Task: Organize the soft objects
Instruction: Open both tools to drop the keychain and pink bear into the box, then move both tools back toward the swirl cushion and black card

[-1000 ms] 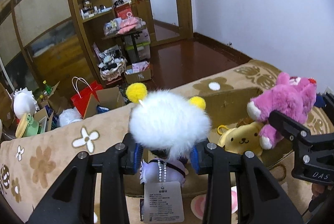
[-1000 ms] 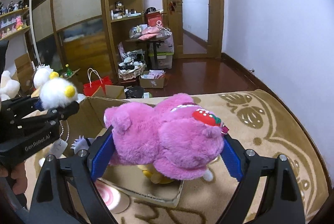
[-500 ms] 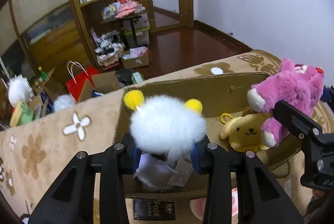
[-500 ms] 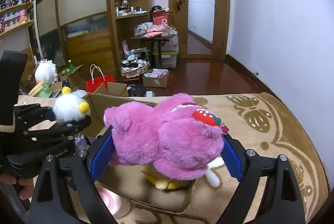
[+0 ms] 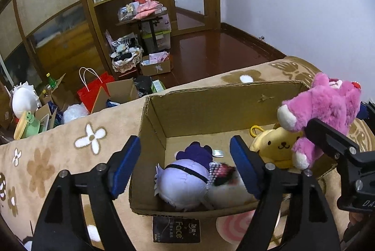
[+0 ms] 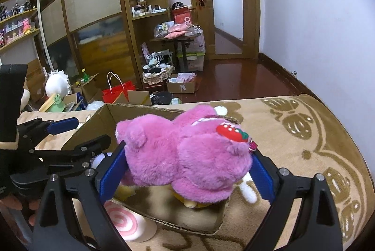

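Observation:
My left gripper (image 5: 185, 165) hangs over the near left part of the cardboard box (image 5: 211, 91), its jaws opening and gripping nothing. Below it in the box lie a lavender plush (image 5: 182, 183) and the white fluffy toy (image 5: 226, 187), blurred. A yellow dog plush (image 5: 274, 148) lies further right. My right gripper (image 6: 185, 171) is shut on a pink bear (image 6: 187, 157), held above the box's right end (image 6: 140, 110). The bear (image 5: 323, 108) also shows in the left wrist view, and the left gripper (image 6: 92, 130) shows in the right wrist view.
The box rests on a brown flowered blanket (image 5: 58, 157). A pink-and-white swirl item (image 6: 121, 223) and a dark packet (image 5: 175, 230) lie at its near side. Past the bed's edge are a red bag (image 5: 93, 91), boxes and shelves.
The left gripper's jaws opened and the white fluffy toy dropped into the box beside the lavender plush. The right gripper kept hold of the pink bear over the box.

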`<state>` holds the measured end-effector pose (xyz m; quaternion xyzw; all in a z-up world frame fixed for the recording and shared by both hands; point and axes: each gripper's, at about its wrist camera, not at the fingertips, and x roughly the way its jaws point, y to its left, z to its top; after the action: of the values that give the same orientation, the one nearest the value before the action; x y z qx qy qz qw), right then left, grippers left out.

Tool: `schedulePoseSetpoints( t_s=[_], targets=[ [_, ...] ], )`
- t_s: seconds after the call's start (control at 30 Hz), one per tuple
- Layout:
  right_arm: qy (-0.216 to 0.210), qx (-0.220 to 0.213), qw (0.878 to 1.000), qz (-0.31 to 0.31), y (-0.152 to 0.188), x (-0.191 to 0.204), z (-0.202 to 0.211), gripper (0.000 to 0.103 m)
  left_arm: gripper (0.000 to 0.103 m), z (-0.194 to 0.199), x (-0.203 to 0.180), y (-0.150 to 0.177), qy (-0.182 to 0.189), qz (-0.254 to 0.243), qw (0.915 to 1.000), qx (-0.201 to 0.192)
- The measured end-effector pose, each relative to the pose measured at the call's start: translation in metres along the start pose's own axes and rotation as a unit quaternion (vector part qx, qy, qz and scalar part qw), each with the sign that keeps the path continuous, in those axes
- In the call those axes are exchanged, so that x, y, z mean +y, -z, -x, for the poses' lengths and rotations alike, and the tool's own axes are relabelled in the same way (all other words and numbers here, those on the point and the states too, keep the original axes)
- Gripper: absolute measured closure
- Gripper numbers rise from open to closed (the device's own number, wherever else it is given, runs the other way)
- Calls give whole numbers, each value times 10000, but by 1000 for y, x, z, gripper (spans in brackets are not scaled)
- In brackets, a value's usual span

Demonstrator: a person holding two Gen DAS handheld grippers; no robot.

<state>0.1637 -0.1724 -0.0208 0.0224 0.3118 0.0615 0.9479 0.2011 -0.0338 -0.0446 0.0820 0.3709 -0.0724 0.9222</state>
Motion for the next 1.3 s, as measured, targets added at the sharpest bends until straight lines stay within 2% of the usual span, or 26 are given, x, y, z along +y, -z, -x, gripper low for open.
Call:
schedulePoseSetpoints(
  t_s=[0.33, 0.8, 1.1, 1.3],
  targets=[
    [-113, 27, 9999, 10, 1, -2, 2, 0, 13, 9, 10, -3, 37, 207, 9998, -6],
    [100, -89, 9999, -23, 6, 0, 26, 0, 12, 35, 19, 10, -9, 310, 9995, 37],
    [71, 94, 9999, 31, 20, 6, 52, 0, 12, 54, 24, 32, -114, 308, 9989, 326],
    [46, 195, 9998, 8, 30, 7, 68, 0, 12, 63, 24, 45, -59, 331, 9979, 552]
  ],
)
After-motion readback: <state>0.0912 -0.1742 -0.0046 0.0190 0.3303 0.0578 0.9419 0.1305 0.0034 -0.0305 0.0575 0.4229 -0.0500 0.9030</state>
